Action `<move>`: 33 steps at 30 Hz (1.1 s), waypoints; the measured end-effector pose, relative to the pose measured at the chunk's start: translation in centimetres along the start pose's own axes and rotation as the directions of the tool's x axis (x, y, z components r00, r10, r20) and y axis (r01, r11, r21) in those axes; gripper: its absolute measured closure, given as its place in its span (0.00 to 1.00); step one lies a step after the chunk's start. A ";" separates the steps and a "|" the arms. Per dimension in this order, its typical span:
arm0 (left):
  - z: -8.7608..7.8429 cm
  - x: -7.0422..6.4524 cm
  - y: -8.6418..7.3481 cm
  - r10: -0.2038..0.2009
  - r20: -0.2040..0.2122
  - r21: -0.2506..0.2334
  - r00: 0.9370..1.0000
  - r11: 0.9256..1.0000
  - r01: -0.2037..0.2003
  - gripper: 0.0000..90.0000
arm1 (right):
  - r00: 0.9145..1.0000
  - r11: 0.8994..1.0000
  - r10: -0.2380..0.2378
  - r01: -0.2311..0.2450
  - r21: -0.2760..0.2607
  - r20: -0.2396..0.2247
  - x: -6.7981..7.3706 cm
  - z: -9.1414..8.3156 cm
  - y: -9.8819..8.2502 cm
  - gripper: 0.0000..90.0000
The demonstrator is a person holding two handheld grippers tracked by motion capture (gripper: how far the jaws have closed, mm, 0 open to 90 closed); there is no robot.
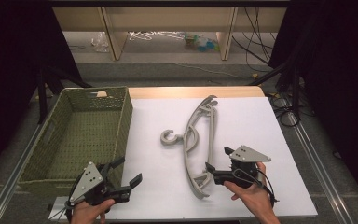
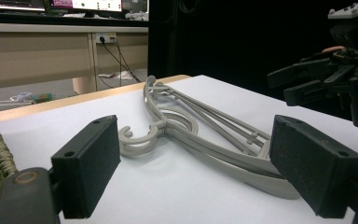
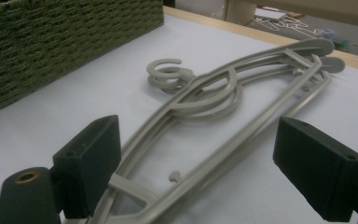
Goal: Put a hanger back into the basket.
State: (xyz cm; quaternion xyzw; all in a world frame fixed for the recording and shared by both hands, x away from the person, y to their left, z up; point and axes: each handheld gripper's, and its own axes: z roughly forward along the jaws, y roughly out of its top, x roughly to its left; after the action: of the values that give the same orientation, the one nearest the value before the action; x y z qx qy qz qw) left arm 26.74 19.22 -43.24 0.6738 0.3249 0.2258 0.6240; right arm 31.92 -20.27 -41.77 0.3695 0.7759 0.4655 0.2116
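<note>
The white table carries everything here, and the green woven basket on its left side serves as the landmark. The basket looks bare inside, as far as the high view shows, so nothing has been put away yet.

Right of the basket, well apart from its wall, lie the grey hangers. They rest flat as a stack, apparently two or more nested together, with their hooks curled toward the basket and their long arms running from the far side of the table to the near side.

The right gripper sits farther from the basket than the hangers do, at their near end. Its jaws stand wide apart with the hanger arm passing between them in the right gripper view, and they grasp nothing yet. The left gripper hovers just off the basket's near right corner, its jaws likewise spread wide and holding nothing.

My reading is that the work is at its very start: the right gripper is lined up for a first grasp, not yet closed. Still ahead are the pinch, the lift, and probably carrying the hangers over into the basket.
</note>
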 end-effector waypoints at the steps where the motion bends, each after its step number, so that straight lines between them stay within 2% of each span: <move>1: 0.0 0.0 0.0 0.000 0.001 -0.001 1.000 1.000 0.000 0.18 | 1.000 1.000 -0.010 0.010 0.007 -0.001 0.2 0.2 0.3 0.18; 4: 0.0 0.0 0.0 0.006 0.003 0.002 1.000 1.000 -0.006 0.18 | 0.999 0.999 -0.027 0.028 0.039 -0.017 1.0 1.2 1.2 0.18; 5: 0.0 0.0 0.0 0.008 0.004 0.004 1.000 1.000 -0.008 0.18 | 0.998 0.996 -0.052 0.055 0.076 -0.041 1.4 2.1 1.7 0.18; 7: 0.0 0.0 0.0 0.006 0.003 0.005 1.000 1.000 -0.006 0.18 | 0.997 0.994 -0.061 0.065 0.091 -0.048 1.7 2.5 1.8 0.18; 10: 0.0 0.1 0.0 0.006 0.006 0.006 1.000 1.000 -0.006 0.18 | 0.997 0.986 -0.056 0.065 0.150 -0.061 2.3 3.9 2.1 0.18; 12: 0.0 0.1 0.0 0.005 0.008 0.007 1.000 1.000 -0.005 0.18 | 0.997 0.976 -0.045 0.057 0.210 -0.063 2.6 4.7 2.0 0.18; 13: 0.0 0.1 0.0 0.004 0.009 0.007 1.000 1.000 -0.004 0.18 | 0.997 0.967 -0.042 0.056 0.249 -0.063 2.6 5.7 2.0 0.19; 14: 0.0 0.1 0.0 0.004 0.009 0.007 1.000 1.000 -0.004 0.18 | 0.997 0.967 -0.042 0.056 0.249 -0.063 2.6 5.7 2.0 0.19; 15: 0.0 0.1 0.0 0.003 0.010 0.007 1.000 1.000 -0.003 0.18 | 0.997 0.958 -0.041 0.057 0.281 -0.063 2.6 6.7 2.0 0.20; 17: 0.0 0.1 0.0 0.003 0.011 0.008 1.000 1.000 -0.003 0.18 | 0.997 0.958 -0.056 0.069 0.280 -0.054 2.5 7.2 2.0 0.20; 21: 0.0 0.1 0.0 0.000 0.012 0.008 1.000 1.000 0.000 0.18 | 0.997 0.937 -0.037 0.057 0.344 -0.063 3.0 9.3 2.3 0.23; 22: 0.0 0.1 0.0 0.000 0.012 0.008 1.000 1.000 0.000 0.18 | 0.997 0.937 -0.037 0.057 0.344 -0.063 3.0 9.3 2.3 0.23; 24: 0.0 0.0 0.0 -0.005 0.009 0.005 1.000 1.000 0.005 0.18 | 0.997 0.926 -0.037 0.059 0.372 -0.068 3.2 10.1 2.4 0.25; 25: 0.0 0.1 0.0 -0.006 0.010 0.005 1.000 1.000 0.006 0.18 | 0.996 0.913 -0.046 0.071 0.401 -0.071 3.3 10.9 2.5 0.28; 27: 0.0 0.1 0.0 -0.004 0.009 0.006 1.000 1.000 0.004 0.18 | 0.997 0.913 -0.043 0.066 0.404 -0.065 3.5 11.3 2.4 0.29; 29: 0.0 0.1 0.0 -0.005 0.011 0.006 1.000 1.000 0.005 0.18 | 0.996 0.903 -0.034 0.064 0.424 -0.079 3.3 11.8 2.5 0.34; 30: 0.0 0.1 0.0 -0.005 0.011 0.005 1.000 1.000 0.005 0.18 | 0.997 0.892 -0.020 0.054 0.449 -0.080 3.2 12.0 2.6 0.35; 32: 0.0 0.1 0.0 -0.005 0.012 0.006 1.000 1.000 0.005 0.18 | 0.996 0.877 0.005 0.037 0.479 -0.087 2.9 12.7 2.5 0.39; 33: 0.0 0.1 0.0 -0.004 0.012 0.008 1.000 1.000 0.004 0.18 | 0.996 0.877 0.005 0.037 0.479 -0.087 2.9 12.7 2.5 0.39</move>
State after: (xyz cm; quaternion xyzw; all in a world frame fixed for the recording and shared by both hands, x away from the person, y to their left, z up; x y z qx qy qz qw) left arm 26.81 19.32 -43.24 0.6770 0.3231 0.2193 0.6239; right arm 39.59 -10.14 -45.54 0.3838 0.8784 0.2721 0.0837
